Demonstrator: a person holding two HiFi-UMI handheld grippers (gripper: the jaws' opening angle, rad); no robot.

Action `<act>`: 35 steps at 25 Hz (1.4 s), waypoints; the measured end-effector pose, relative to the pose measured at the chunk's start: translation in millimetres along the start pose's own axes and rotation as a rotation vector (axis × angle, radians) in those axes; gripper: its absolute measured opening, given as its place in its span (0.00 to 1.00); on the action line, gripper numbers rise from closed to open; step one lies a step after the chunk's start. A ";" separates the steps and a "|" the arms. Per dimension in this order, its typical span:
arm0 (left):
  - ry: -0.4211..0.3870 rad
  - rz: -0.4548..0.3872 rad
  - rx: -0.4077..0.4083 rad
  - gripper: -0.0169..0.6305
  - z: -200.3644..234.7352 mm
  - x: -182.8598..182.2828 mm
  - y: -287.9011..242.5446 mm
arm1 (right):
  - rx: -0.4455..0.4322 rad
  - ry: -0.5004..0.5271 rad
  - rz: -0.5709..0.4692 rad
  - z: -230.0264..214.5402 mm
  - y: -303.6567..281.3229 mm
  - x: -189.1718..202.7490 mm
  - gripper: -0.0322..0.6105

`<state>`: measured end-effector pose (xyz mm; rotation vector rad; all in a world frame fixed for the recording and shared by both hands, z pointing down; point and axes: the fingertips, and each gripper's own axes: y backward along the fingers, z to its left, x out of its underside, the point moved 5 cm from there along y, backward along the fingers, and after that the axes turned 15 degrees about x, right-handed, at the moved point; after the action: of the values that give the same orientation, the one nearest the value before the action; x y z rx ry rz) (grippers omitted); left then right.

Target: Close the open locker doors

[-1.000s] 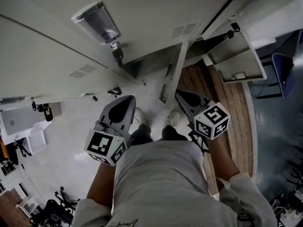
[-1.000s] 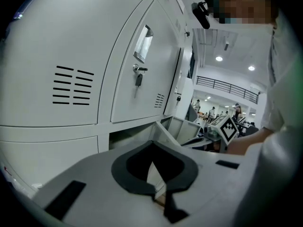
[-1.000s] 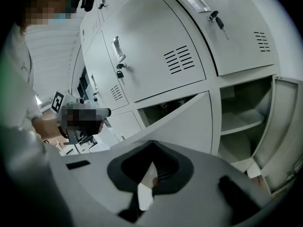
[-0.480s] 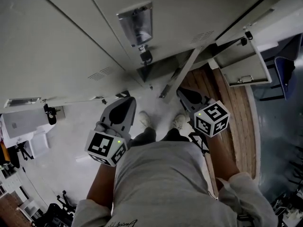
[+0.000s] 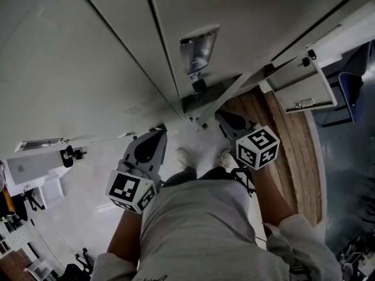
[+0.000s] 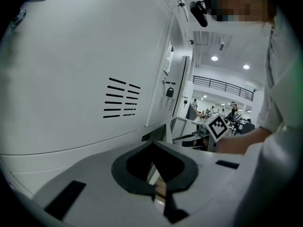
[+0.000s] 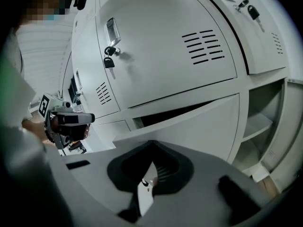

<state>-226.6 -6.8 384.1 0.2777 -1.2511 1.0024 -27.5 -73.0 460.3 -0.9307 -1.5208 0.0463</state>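
Grey lockers fill the head view. A closed door with a recessed handle and hanging key (image 5: 198, 54) is straight ahead. Below it a bottom-row door (image 5: 225, 95) stands ajar, and in the right gripper view the same door (image 7: 189, 122) shows a dark gap along its top. Another door (image 5: 302, 89) hangs wide open at the right beside an open compartment (image 7: 265, 122). My left gripper (image 5: 157, 130) (image 6: 152, 144) is shut and empty, near a vented door (image 6: 120, 103). My right gripper (image 5: 221, 115) (image 7: 151, 143) is shut and empty, just short of the ajar door.
The person's shoes (image 5: 184, 157) stand on pale floor between the grippers. A wooden floor strip (image 5: 293, 151) runs along the right, with a blue chair (image 5: 351, 81) beyond it. Another open door with a lock (image 5: 44, 157) juts out at the left.
The head view has swung so that the handle plate slid right and the lockers look nearer. The ajar bottom door sticks out less than before. Both grippers stayed shut, low in front of the body.
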 end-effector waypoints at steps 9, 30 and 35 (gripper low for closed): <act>-0.008 0.013 0.025 0.05 12.8 1.5 6.3 | 0.024 -0.017 -0.004 4.7 -20.3 -6.5 0.09; 0.007 0.022 0.024 0.05 19.5 10.1 26.0 | 0.047 -0.059 -0.022 8.1 -60.8 -21.1 0.09; 0.014 0.020 0.026 0.05 20.9 11.3 27.5 | 0.055 -0.061 -0.019 7.6 -64.4 -24.0 0.09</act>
<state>-261.3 0.2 392.2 0.2777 -1.2313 1.0368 -69.9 -126.0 473.6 -0.8779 -1.5773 0.1034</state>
